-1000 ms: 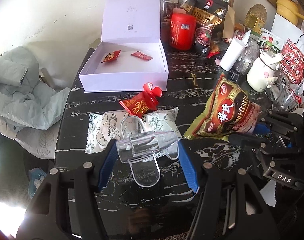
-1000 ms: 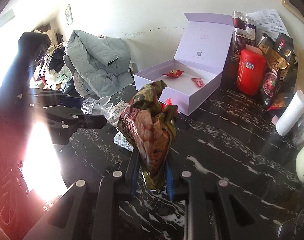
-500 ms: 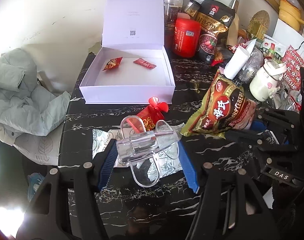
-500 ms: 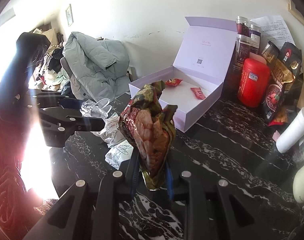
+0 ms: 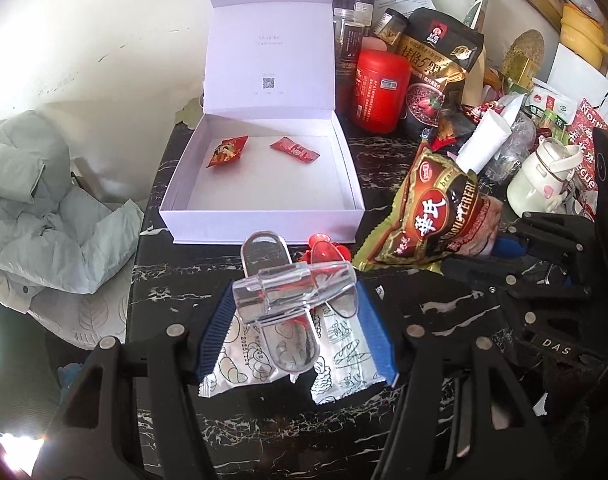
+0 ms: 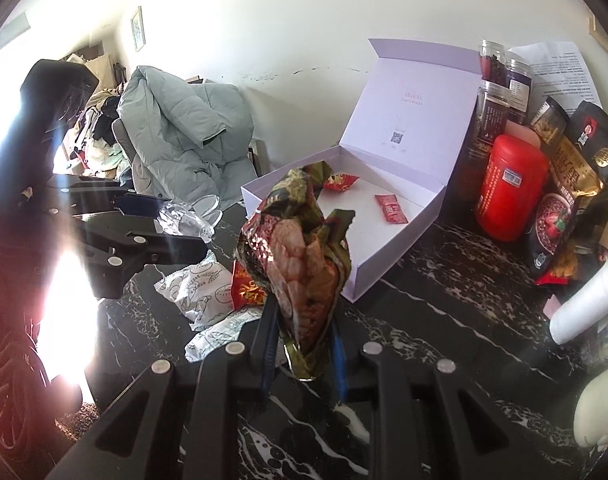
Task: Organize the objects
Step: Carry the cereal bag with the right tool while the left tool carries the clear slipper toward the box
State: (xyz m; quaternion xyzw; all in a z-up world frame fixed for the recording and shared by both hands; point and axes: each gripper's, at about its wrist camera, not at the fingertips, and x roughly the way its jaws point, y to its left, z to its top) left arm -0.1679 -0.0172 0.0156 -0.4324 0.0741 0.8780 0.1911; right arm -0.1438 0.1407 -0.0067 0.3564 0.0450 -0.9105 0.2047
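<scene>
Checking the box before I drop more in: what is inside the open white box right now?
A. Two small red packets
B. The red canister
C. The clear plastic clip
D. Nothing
A: two small red packets lie apart on the floor of the white box, seen in both views.

Bright daylight, blown-out glare lower left, fisheye-warped dark corners

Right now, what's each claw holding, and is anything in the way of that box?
Left claw shut on clear plastic clip. Right claw shut on snack bag. White box open, two red packets inside; path clear.
</scene>
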